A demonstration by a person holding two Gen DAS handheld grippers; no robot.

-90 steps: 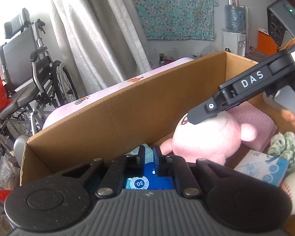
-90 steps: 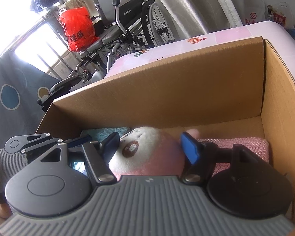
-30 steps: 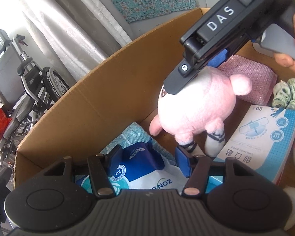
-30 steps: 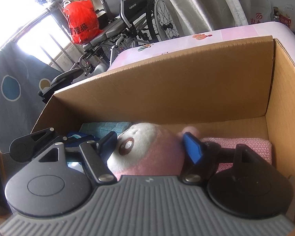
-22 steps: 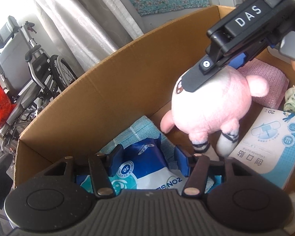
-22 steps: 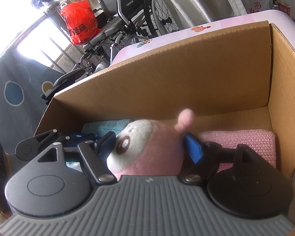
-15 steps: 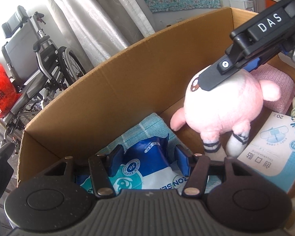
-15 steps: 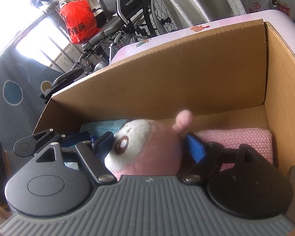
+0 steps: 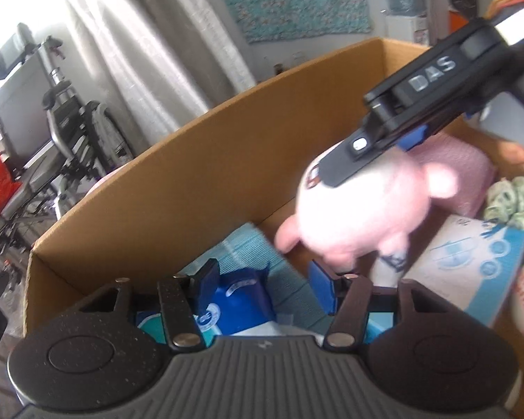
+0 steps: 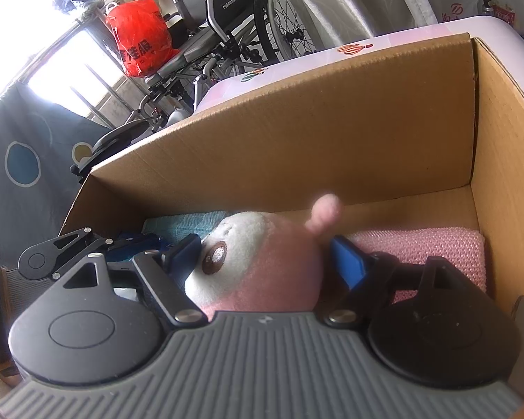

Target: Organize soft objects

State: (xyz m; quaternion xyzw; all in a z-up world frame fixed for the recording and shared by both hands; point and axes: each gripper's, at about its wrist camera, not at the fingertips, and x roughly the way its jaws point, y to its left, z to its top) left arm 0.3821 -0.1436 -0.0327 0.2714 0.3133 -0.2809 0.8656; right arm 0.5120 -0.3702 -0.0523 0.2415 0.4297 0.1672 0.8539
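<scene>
Nearest us, left tool (image 9: pixel 262 279) sits half open over the blue tissue pack (image 9: pixel 241 296), pads clear of it, gripping nothing. Right tool (image 10: pixel 265 256) straddles the pink plush (image 10: pixel 262 262) in the cardboard box (image 10: pixel 297 132); its jaws are opening, pads look barely on the head. We judge the plush is about to drop: it could tip onto the mask box (image 9: pixel 471 265) or roll against the pink knit cloth (image 10: pixel 436 248) behind, landing skewed. Soft body may also snag a pad as we pull away.

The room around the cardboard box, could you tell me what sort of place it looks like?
Probably a lived-in home room: a wheelchair stands by pale curtains, and a floral cloth hangs on the wall.
</scene>
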